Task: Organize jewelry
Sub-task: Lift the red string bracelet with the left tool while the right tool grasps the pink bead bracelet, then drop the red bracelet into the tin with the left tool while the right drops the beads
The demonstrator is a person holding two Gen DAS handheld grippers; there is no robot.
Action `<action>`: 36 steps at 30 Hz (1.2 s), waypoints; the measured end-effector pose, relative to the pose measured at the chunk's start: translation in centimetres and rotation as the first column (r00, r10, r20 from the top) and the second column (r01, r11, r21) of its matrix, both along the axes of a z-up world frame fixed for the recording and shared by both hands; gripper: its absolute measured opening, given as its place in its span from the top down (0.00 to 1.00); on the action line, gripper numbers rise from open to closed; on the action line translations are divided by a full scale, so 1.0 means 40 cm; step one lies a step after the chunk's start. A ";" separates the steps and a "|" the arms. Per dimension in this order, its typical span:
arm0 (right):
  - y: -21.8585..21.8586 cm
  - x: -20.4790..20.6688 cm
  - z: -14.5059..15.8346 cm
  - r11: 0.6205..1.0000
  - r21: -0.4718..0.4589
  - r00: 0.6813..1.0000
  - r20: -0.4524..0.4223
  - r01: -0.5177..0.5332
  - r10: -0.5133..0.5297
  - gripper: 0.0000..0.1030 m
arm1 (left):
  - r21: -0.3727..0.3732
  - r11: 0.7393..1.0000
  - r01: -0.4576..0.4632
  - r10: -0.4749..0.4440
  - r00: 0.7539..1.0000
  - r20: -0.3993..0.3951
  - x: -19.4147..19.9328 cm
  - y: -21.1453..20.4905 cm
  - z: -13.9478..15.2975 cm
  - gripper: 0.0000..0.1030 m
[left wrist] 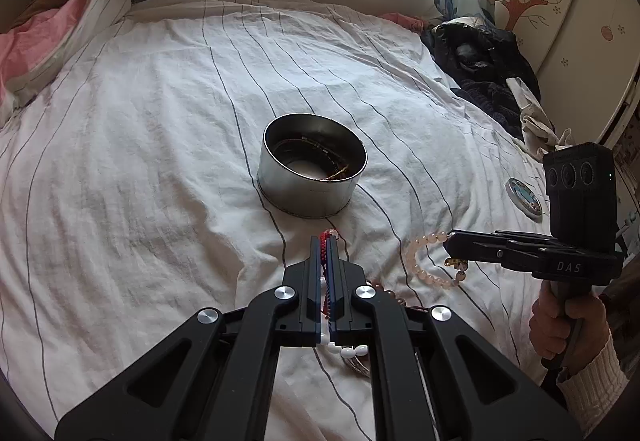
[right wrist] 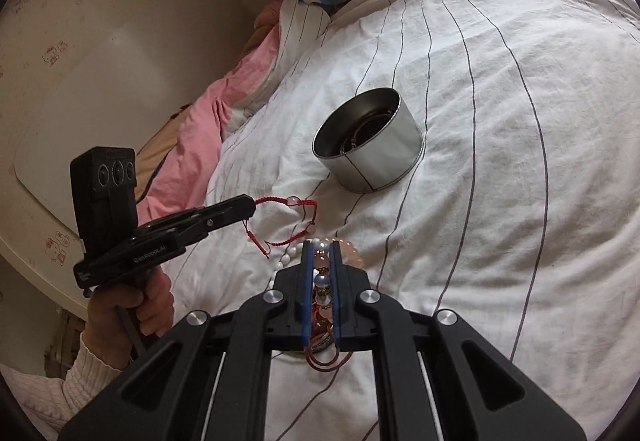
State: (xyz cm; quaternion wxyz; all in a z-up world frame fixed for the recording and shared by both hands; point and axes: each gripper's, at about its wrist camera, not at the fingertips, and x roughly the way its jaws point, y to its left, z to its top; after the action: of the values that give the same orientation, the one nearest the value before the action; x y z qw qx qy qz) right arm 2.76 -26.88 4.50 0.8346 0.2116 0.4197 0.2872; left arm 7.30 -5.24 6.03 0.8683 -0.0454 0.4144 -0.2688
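Observation:
A round metal tin (left wrist: 304, 193) (right wrist: 380, 165) stands open on the striped white bedsheet, with dark bead strings inside. My left gripper (left wrist: 324, 241) (right wrist: 250, 207) is shut on a red cord bracelet (right wrist: 296, 207), whose loop trails onto the sheet short of the tin. My right gripper (right wrist: 321, 247) (left wrist: 450, 241) is shut on a pink bead bracelet (left wrist: 416, 265) (right wrist: 352, 255), to the right of the left one. A white bead bracelet (left wrist: 346, 352) (right wrist: 286, 257) and thin bangles (right wrist: 324, 361) lie under the grippers.
A decorated round lid (left wrist: 524, 195) lies on the sheet to the right. Dark clothing (left wrist: 480, 69) is heaped at the bed's far right corner, and a pink quilt (left wrist: 24, 53) (right wrist: 200, 129) is bunched along the left side. A hand (left wrist: 560, 321) holds each gripper handle.

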 end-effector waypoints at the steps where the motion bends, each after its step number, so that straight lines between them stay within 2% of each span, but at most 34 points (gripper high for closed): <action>1: -0.003 0.001 0.002 1.000 0.006 1.000 0.002 0.008 -0.008 0.92 | 0.006 1.000 -0.001 0.001 1.000 0.004 0.000 -0.002 0.001 0.98; 9: -0.011 -0.001 0.011 0.999 0.046 1.000 0.020 0.013 -0.014 0.92 | 0.054 0.999 -0.003 0.001 0.999 0.041 -0.006 -0.017 0.012 0.97; 21: -0.012 0.012 0.016 0.994 0.109 0.999 0.044 0.012 -0.017 0.92 | 0.060 0.998 -0.007 0.003 0.997 0.075 -0.001 -0.030 0.047 0.97; 30: -0.012 0.030 0.040 0.988 0.151 0.997 0.071 0.014 -0.025 0.92 | -0.026 1.000 0.016 -0.013 0.995 0.098 0.016 -0.039 0.112 0.97; 36: -0.019 0.052 0.077 0.987 0.161 0.995 0.097 0.017 -0.033 0.92 | -0.082 0.996 0.019 -0.010 0.994 0.110 0.068 -0.064 0.160 0.97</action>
State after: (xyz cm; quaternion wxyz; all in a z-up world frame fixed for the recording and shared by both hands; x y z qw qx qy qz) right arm 4.83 -27.64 7.57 0.8384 0.2686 0.3505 0.3195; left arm 10.02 -7.81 12.42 0.8851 -0.0637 0.3550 -0.2941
